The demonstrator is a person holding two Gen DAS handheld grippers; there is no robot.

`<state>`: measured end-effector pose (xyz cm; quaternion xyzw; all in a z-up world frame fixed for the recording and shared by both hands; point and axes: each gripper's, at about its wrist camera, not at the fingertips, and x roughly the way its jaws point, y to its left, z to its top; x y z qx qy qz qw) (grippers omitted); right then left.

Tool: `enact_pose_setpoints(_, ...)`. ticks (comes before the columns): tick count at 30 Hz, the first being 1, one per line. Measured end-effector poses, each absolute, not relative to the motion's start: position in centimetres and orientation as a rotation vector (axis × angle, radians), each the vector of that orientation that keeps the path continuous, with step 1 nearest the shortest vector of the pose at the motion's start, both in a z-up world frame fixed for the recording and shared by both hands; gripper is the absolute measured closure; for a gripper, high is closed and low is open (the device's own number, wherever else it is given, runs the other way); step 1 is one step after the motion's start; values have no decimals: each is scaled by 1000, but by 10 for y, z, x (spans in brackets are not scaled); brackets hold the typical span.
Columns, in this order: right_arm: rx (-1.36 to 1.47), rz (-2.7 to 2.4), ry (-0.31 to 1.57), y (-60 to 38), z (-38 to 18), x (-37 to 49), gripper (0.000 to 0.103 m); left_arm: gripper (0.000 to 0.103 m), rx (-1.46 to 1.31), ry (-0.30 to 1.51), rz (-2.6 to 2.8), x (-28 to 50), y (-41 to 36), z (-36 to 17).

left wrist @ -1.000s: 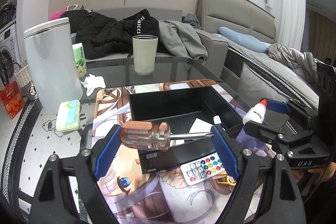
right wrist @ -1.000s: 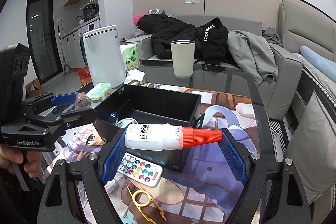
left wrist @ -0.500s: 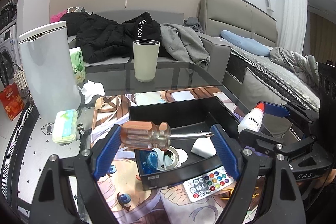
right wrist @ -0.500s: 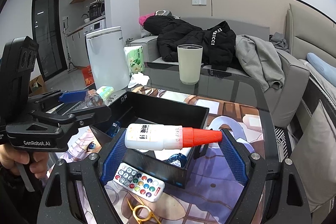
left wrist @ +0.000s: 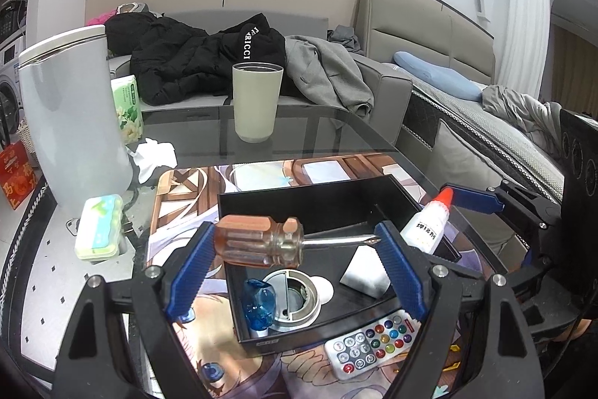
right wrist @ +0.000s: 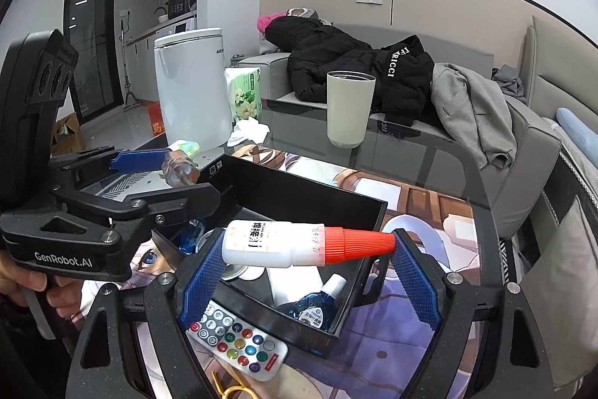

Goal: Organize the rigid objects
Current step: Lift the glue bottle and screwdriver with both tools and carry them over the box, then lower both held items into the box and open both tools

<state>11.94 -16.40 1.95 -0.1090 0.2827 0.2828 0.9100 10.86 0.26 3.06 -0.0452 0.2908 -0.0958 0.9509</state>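
Screwdriver [left wrist: 261,240] is clamped lengthwise in the left gripper [left wrist: 295,257]: orange-clear handle butt against the left blue pad, tip against the right pad, shaft level, hanging over the near-left part of the black box [left wrist: 317,200]. Glue bottle [right wrist: 295,243] is clamped the same way in the right gripper [right wrist: 306,268]: white base on the left pad, red cap tip on the right pad, hanging over the near edge of the box. Both sets of jaws stand wide, each closed on its item end to end. Box is open-topped and sits on the printed mat [left wrist: 179,189]; inside it are a blue-wrapped item [left wrist: 259,301], a round metal part [left wrist: 295,298], a white wedge-shaped piece [left wrist: 364,272], and a small blue bottle with white cap [right wrist: 317,305] in the near-right corner. Colour-button remote [right wrist: 239,343] lies on the mat just in front of the box, with a yellow clip [right wrist: 228,387] nearer still, partly cut off by the frame. Mat lies on a glass table [left wrist: 317,133]. Further back on the table: beige cup [left wrist: 256,100], white bin [left wrist: 71,111], tissue pack [left wrist: 127,107], crumpled tissue [left wrist: 153,157], green case [left wrist: 99,227]. A hand [right wrist: 22,283] grips the left gripper's handle.
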Motion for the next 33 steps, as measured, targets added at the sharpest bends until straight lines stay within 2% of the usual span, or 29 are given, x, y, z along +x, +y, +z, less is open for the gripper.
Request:
enact_pose_setpoints(27, -280, 629, 608, -140, 2, 135, 16, 18, -106, 633, -236, 125, -8, 21)
enact_pose_setpoints(33, -283, 621, 596, -145, 6, 129, 9, 18, -82, 637, -231, 122, -11, 21)
